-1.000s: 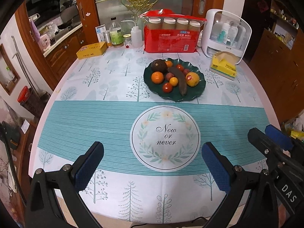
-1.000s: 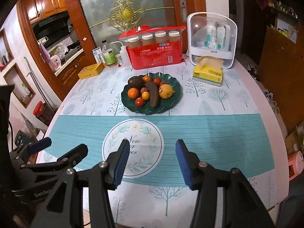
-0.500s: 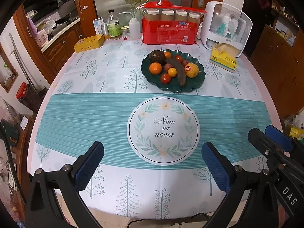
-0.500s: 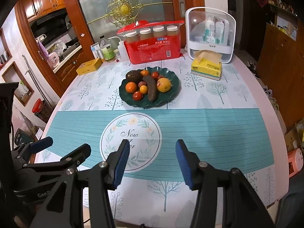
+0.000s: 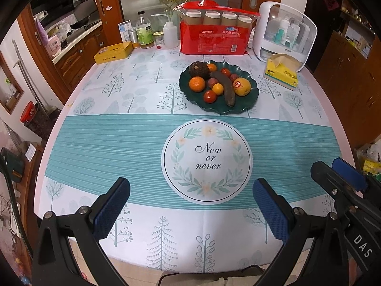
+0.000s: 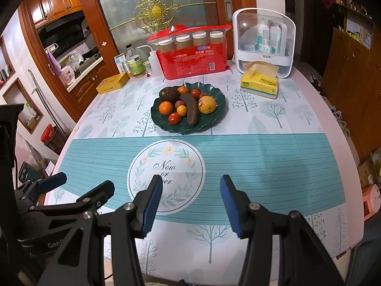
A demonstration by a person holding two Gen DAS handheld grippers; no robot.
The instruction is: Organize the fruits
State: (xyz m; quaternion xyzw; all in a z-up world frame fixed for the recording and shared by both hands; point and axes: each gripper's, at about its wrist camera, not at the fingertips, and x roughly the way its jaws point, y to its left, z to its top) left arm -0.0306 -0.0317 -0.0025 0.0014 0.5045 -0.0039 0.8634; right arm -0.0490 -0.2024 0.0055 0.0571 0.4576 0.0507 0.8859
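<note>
left wrist: fruit plate well beyond empty, spread left gripper.

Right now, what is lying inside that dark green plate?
The dark green plate holds an avocado, a brown banana, a stickered orange, a mandarin, tomatoes and lychees. Anything beneath them is hidden.

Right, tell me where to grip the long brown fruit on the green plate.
Grip the long brown fruit across its narrow middle, coming down from above. It lies flat, lengthwise toward the camera, with small round fruits close on its left and the yellow-orange fruit on its right, so the gripper's fingers have little room.
</note>
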